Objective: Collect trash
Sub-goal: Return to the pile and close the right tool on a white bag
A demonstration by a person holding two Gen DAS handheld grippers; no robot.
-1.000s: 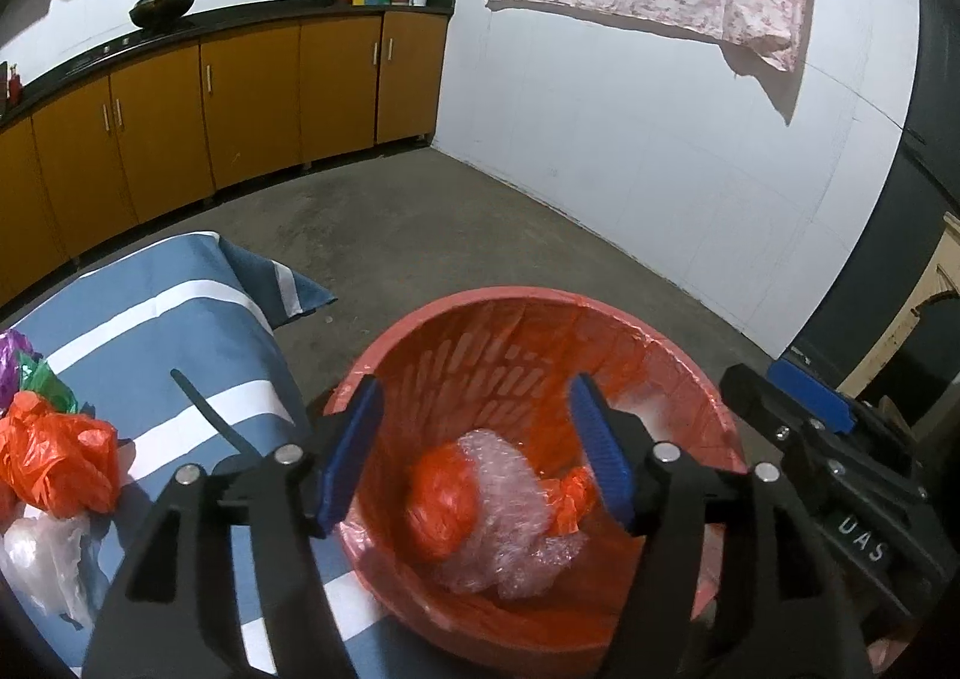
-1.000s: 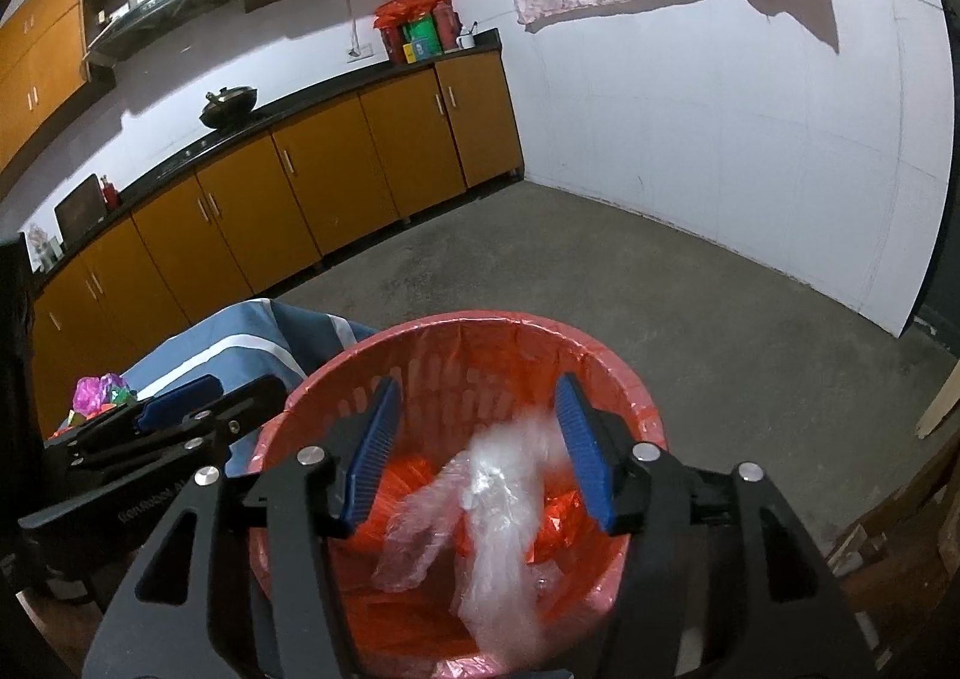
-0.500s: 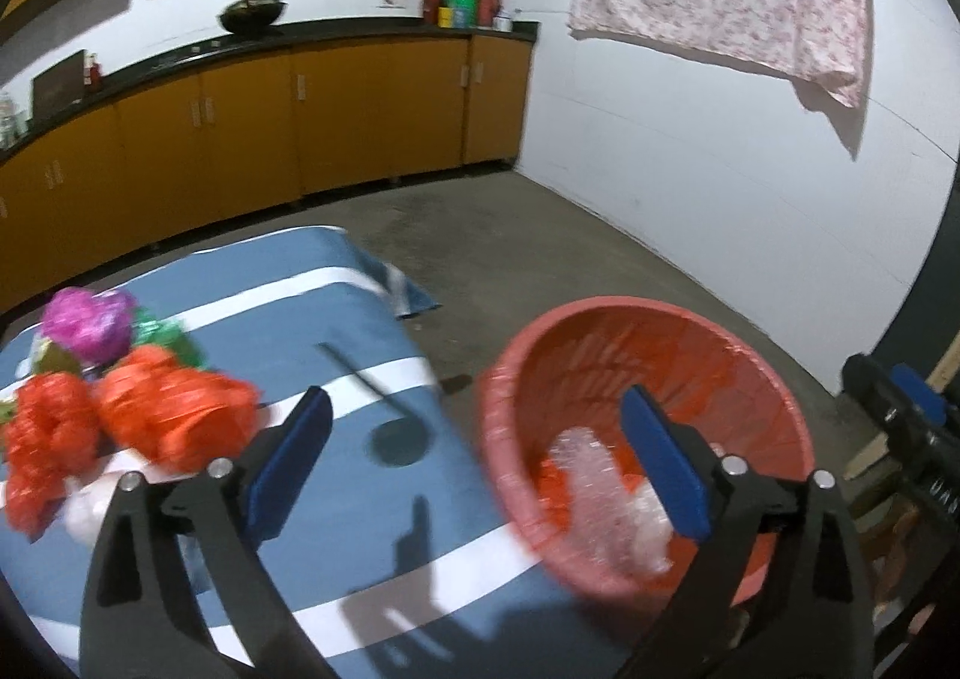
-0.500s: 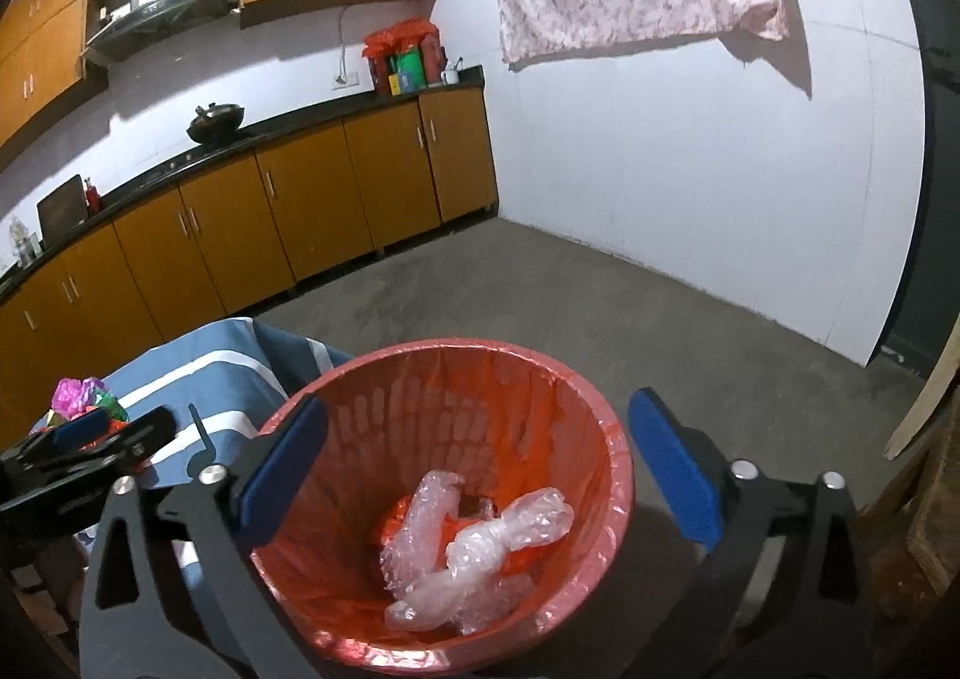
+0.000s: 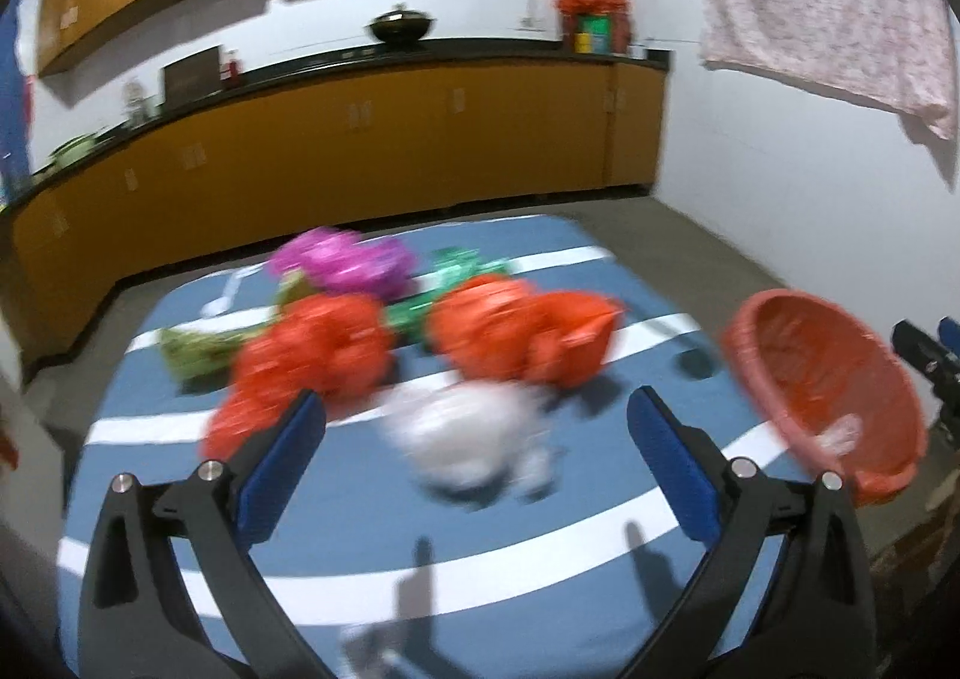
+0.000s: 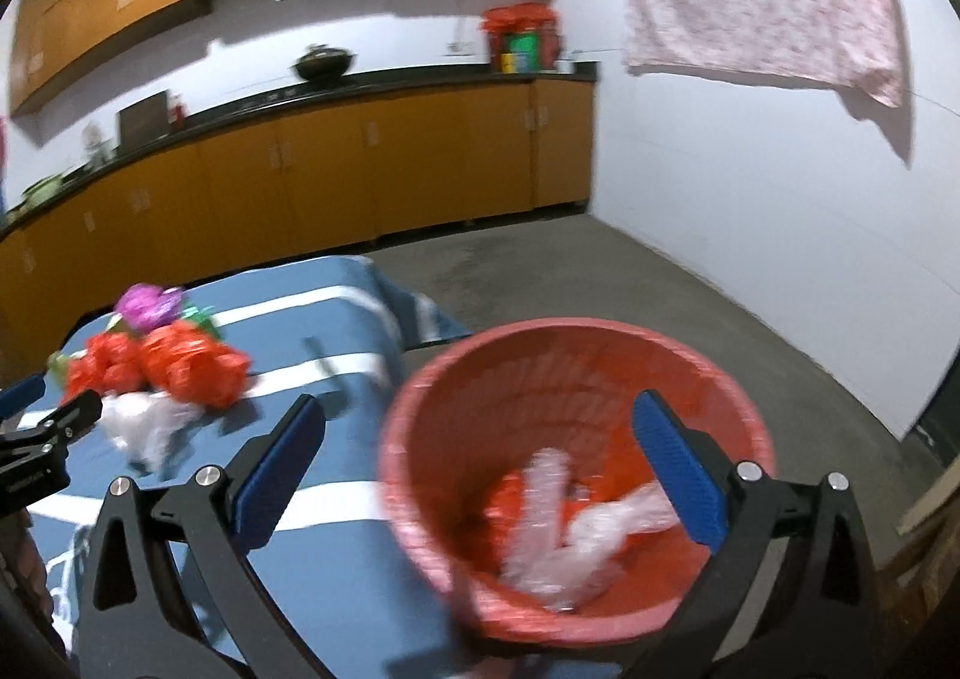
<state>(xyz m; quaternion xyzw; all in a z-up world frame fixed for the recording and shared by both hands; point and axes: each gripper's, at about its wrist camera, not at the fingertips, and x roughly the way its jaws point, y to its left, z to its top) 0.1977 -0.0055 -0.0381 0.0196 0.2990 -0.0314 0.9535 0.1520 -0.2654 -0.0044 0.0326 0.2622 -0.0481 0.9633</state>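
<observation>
Trash (image 5: 468,439) lies bunched near the table's (image 5: 540,577) middle; some already sits in the red basket (image 6: 576,343) off its right edge. Both grippers, left (image 5: 477,460) and right (image 6: 480,463), have fingers wide and empty. Likely next: the left closes on the white bag.

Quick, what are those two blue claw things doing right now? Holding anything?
Left hand-held gripper: open, holding nothing, facing the trash pile on the table.
Right hand-held gripper: open, holding nothing, above the red basket.
</observation>
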